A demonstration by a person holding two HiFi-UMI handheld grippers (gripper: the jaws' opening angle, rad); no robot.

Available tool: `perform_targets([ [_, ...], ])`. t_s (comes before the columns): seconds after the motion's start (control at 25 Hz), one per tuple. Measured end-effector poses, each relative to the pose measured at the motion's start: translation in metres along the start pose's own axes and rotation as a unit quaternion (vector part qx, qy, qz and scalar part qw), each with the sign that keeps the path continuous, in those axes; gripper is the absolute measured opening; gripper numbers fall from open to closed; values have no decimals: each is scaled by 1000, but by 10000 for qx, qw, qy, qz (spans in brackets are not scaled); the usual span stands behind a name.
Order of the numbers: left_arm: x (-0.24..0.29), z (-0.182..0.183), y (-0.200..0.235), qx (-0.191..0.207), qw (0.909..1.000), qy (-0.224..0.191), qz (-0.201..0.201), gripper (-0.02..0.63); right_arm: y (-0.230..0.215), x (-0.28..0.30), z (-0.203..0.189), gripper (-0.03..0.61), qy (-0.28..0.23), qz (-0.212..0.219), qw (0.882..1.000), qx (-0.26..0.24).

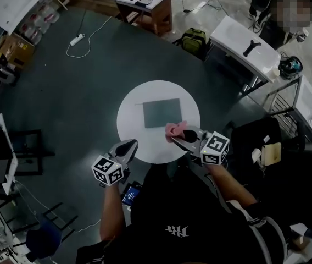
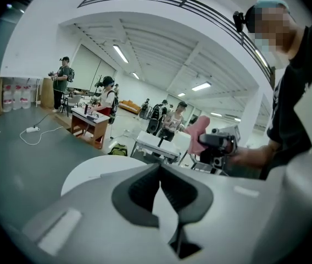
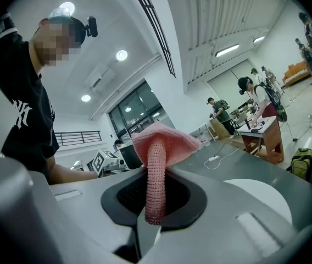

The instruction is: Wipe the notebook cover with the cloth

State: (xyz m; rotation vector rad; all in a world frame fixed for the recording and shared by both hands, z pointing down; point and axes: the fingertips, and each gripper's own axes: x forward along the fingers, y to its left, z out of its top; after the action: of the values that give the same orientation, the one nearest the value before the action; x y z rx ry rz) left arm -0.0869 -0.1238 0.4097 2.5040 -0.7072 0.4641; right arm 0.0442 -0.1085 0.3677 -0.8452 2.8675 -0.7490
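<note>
left gripper: jaws together, empty | right gripper: jaws clamped on cloth | 2 bare forearms extended forward

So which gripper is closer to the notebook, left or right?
Right. The right gripper, shut on the pink cloth, is just off the near right corner of the notebook. The left gripper, shut and empty, is at the table rim, farther off.

The lower end of my cloth was buried between the pads of my right hand-held gripper. Seen from my head, that cloth covered the near right corner of the notebook, and my left hand-held gripper overlapped the rim of the table.
</note>
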Motion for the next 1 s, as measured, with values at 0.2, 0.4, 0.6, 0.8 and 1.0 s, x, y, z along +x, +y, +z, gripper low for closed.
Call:
perform_targets([
  [0.2, 27, -5, 71, -136, 9991, 256, -300, 3, -38, 61, -6, 29, 139, -424, 9983, 387],
  [0.4, 46, -23, 124, 143, 9946, 871, -547, 23, -68, 107, -14, 29, 372, -846, 9934, 678],
  [0.6, 77, -52, 163, 396, 9875, 1274, -845, 40, -129, 136, -33, 29, 447, -1458, 9857, 712],
  [0.8, 111, -103, 182, 258, 9775, 1801, -1070, 84, -179, 161, -68, 29, 673, -1793, 9789, 720],
  [1.0, 151, -136, 196, 494, 9727, 2059, -947, 91, -226, 181, -113, 29, 1136, -1750, 9763, 567],
])
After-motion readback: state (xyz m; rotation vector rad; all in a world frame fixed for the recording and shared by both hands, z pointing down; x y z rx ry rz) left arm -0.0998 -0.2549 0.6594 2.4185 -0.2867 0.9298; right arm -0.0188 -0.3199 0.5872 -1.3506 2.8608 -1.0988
